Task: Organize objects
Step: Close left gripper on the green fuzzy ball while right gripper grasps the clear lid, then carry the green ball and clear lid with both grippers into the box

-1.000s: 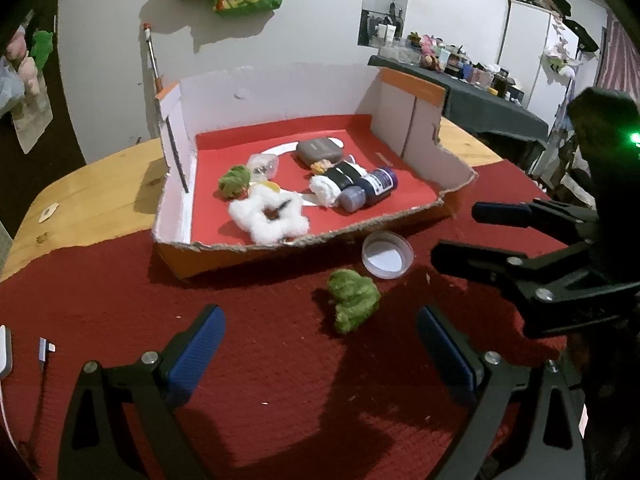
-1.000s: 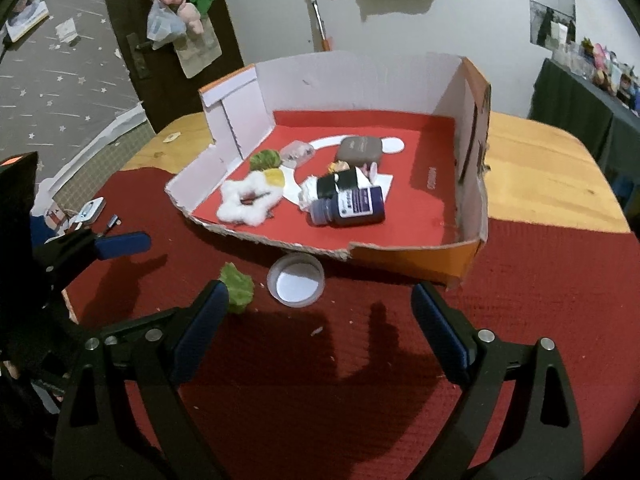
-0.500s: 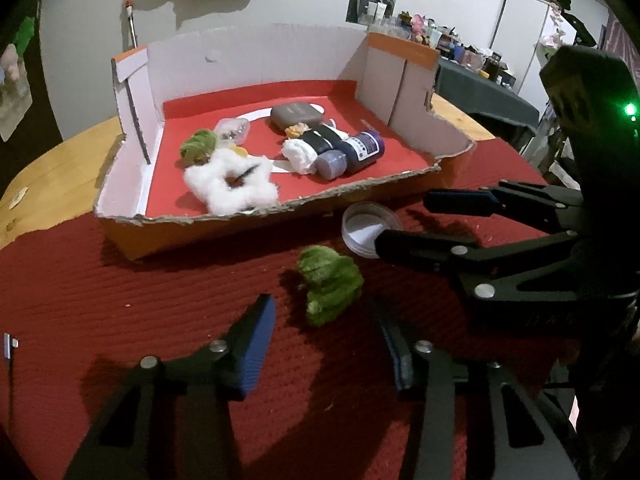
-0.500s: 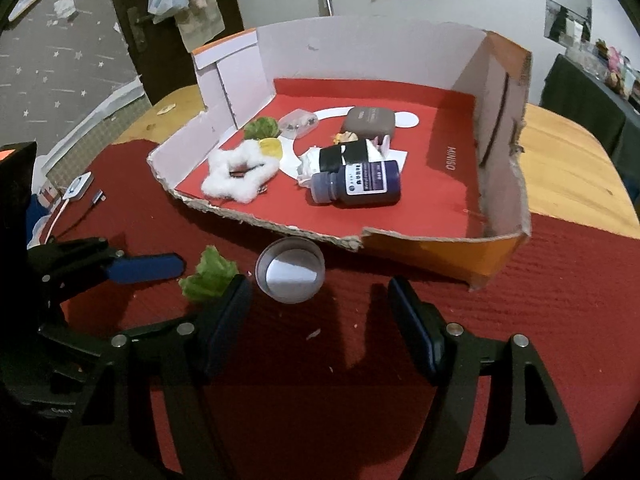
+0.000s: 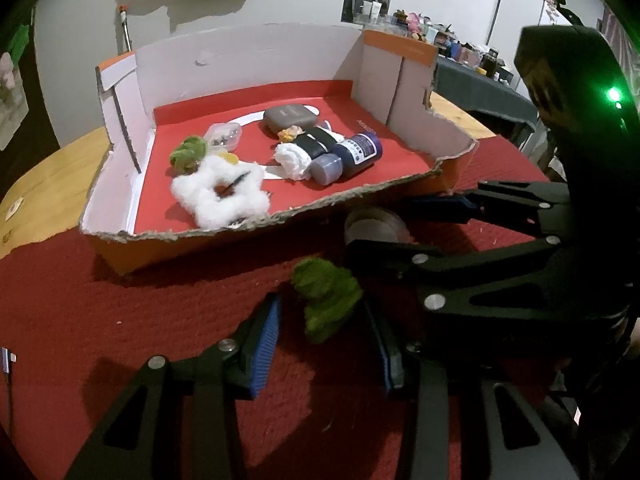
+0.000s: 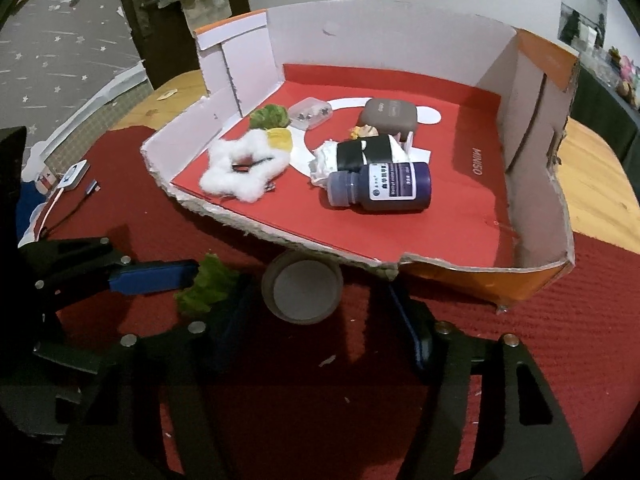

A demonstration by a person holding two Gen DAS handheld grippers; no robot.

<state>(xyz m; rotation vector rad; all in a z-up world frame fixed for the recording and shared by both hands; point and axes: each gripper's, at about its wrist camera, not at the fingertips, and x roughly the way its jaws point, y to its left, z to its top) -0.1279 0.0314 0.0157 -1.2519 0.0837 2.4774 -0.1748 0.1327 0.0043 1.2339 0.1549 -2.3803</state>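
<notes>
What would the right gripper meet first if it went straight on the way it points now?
Most likely the round lid, which lies on the red cloth between the closing fingers of the right gripper. The pads seem not to press on it yet. Behind it stands the torn front wall of the box.

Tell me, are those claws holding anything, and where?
Nothing yet. The left gripper is closing around the green fuzzy lump, and the right gripper around the round lid; neither's pads touch.

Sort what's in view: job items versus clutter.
Job:
fuzzy green scrunchie on the red mat, between left tongs
round white lid, between right tongs
torn cardboard box

Clutter:
small white charger and cable
</notes>
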